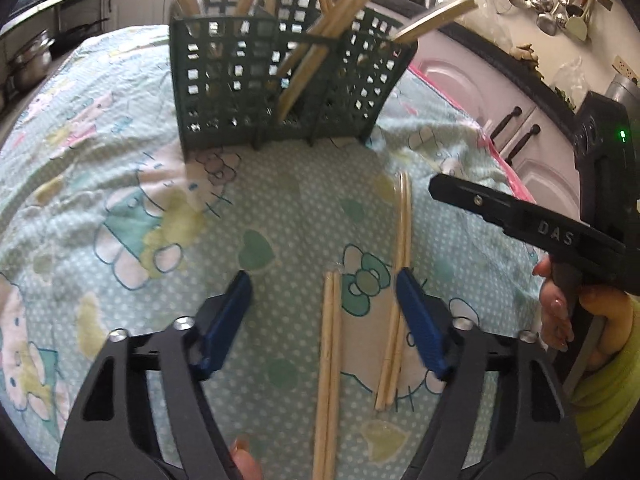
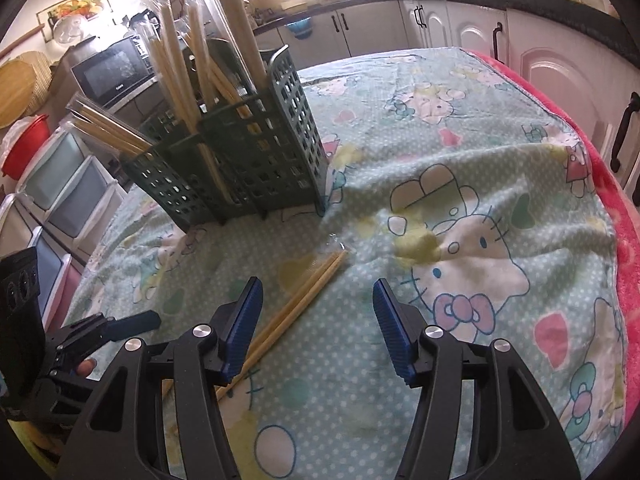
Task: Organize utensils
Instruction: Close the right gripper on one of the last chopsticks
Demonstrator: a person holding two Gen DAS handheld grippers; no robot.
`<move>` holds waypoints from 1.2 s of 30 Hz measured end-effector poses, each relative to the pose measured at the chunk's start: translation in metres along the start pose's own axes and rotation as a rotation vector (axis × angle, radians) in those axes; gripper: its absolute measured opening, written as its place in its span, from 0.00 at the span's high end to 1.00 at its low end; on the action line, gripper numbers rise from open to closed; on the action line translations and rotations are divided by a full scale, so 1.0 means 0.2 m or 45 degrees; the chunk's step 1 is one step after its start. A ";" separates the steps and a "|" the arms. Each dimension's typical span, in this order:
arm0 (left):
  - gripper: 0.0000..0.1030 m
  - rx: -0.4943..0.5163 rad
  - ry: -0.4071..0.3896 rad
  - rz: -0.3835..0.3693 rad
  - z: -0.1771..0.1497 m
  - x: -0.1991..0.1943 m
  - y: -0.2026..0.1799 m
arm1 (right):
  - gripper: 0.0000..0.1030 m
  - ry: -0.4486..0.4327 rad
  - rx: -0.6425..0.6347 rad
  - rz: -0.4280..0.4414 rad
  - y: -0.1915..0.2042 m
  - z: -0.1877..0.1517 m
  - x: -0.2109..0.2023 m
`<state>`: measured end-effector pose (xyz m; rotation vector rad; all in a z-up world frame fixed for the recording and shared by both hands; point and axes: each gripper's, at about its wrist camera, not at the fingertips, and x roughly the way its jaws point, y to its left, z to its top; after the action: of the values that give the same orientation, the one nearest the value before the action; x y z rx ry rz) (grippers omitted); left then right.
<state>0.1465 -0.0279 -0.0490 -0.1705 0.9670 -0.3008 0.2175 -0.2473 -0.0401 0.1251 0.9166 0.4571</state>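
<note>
A dark green lattice basket (image 1: 280, 92) stands on the cartoon-print cloth, with several wooden chopsticks upright and leaning in its compartments. Two wrapped pairs of chopsticks lie flat in front of it. The nearer pair (image 1: 329, 360) runs between the jaws of my left gripper (image 1: 322, 280), which is open and touches neither stick. The second pair (image 1: 402, 240) lies beside and partly behind its right finger. In the right wrist view my right gripper (image 2: 318, 288) is open above the cloth, and a pair of chopsticks (image 2: 312, 292) passes under its left finger. The basket (image 2: 248, 152) stands beyond.
The right gripper (image 1: 444, 189), held by a hand in a yellow-green sleeve, reaches in from the right of the left wrist view. The left gripper (image 2: 132, 322) shows at the lower left of the right wrist view. A pink blanket edge (image 2: 624, 240), cabinets and a microwave surround the table.
</note>
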 end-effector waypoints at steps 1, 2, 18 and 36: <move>0.48 0.004 0.010 -0.002 0.00 0.01 -0.01 | 0.53 0.007 -0.001 0.002 0.00 0.00 0.01; 0.52 0.006 0.019 -0.003 -0.01 0.02 -0.01 | 0.55 0.010 -0.002 0.005 0.00 0.01 0.02; 0.69 0.060 0.034 -0.010 0.01 0.09 -0.06 | 0.57 0.075 -0.008 -0.039 -0.04 0.11 0.23; 0.89 0.047 0.035 -0.003 0.05 0.13 -0.01 | 0.85 0.063 -0.117 -0.149 0.01 0.12 0.27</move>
<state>0.1684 -0.0389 -0.0624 -0.1342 0.9879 -0.3234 0.2639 -0.2212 -0.0641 -0.0236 0.9445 0.3941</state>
